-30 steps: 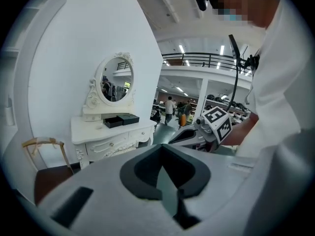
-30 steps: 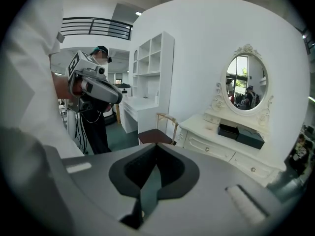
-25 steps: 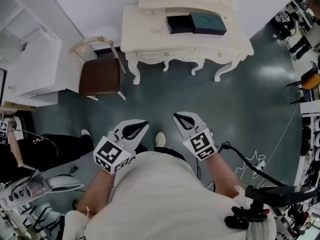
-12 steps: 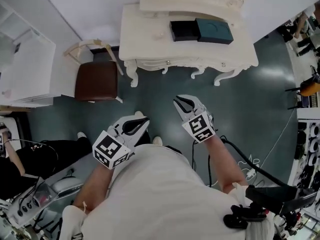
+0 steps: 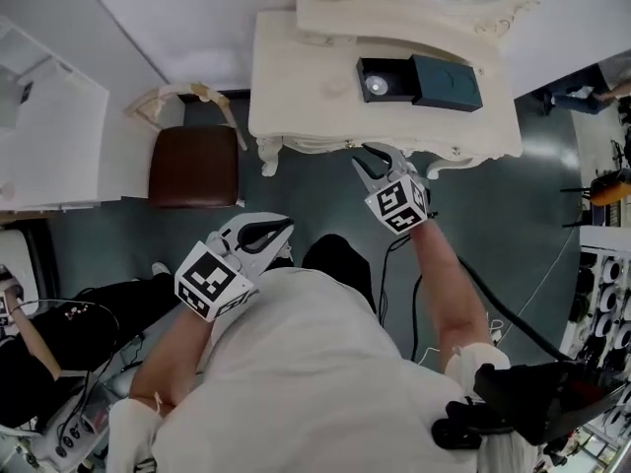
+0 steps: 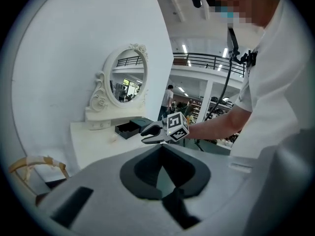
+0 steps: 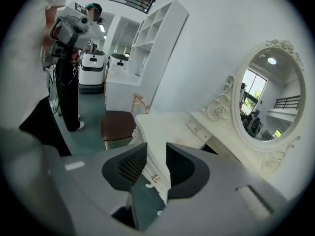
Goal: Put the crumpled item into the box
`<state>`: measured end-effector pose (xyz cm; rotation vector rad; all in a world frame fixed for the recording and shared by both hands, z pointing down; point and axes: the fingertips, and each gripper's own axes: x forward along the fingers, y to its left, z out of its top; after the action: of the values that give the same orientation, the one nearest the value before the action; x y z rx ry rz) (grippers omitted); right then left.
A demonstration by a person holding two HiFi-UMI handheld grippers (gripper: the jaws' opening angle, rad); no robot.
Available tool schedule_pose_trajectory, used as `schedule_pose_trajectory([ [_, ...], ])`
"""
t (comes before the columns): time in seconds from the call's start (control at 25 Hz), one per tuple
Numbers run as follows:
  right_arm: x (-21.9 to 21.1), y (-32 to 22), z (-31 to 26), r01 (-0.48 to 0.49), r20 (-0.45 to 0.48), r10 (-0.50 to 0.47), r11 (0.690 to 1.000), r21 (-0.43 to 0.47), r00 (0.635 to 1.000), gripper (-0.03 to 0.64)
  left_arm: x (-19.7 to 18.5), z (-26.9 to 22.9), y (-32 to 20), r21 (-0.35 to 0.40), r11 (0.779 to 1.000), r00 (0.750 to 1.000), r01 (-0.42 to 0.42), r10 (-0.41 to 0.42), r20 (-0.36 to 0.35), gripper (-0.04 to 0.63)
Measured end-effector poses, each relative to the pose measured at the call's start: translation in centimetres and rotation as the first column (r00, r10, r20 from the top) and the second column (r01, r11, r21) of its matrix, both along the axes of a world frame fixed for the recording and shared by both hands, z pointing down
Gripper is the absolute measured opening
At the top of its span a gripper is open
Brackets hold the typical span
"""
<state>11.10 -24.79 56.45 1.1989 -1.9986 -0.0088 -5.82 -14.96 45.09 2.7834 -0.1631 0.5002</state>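
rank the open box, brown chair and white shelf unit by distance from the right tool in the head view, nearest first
From the right tool, whose jaws have just been opening with nothing gripped between them:
1. open box, just ahead on the dressing table.
2. brown chair, to its left on the floor.
3. white shelf unit, at the far left.
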Motion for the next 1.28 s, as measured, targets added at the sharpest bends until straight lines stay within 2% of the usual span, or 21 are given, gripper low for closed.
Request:
schedule_pose_trajectory([
  [0.2,1.6,-6.0,2.1,0.058,-0.108,-0.063,0.997,-0.043,0.992,0.147,-0.6,-0.4,-3.3,-0.014,0.997,0.997,0.075,-0.075,0.009,-0.002],
  [0.36,2.7,-10.5,3.6,0.134,-0.163,-0.143,0.989,-0.069,0.976,0.170,-0.4,-0.4,-5.5,-0.012,0.985,0.985,0.172,-0.172,0.026,-0.002],
  [0.52,3.7,-14.3,5.5,0.225,-0.223,-0.247,0.967,-0.119,0.943,0.196,0.5,-0.9,-6.9,-0.021,0.959,0.959,0.281,-0.280,0.030,-0.002],
  [0.84,5.6,-20.0,9.5,0.346,-0.319,-0.411,0.907,-0.241,0.854,0.229,3.0,-0.7,-9.3,-0.038,0.902,0.902,0.431,-0.429,0.042,-0.002],
  [1.12,6.0,-21.8,12.3,0.396,-0.337,-0.507,0.850,-0.347,0.793,0.225,4.0,-0.5,-10.0,-0.029,0.852,0.852,0.523,-0.521,0.057,-0.002],
  [1.28,5.7,-22.2,12.8,0.420,-0.340,-0.542,0.828,-0.371,0.768,0.183,4.4,-0.6,-10.2,-0.022,0.828,0.827,0.560,-0.557,0.069,-0.002],
])
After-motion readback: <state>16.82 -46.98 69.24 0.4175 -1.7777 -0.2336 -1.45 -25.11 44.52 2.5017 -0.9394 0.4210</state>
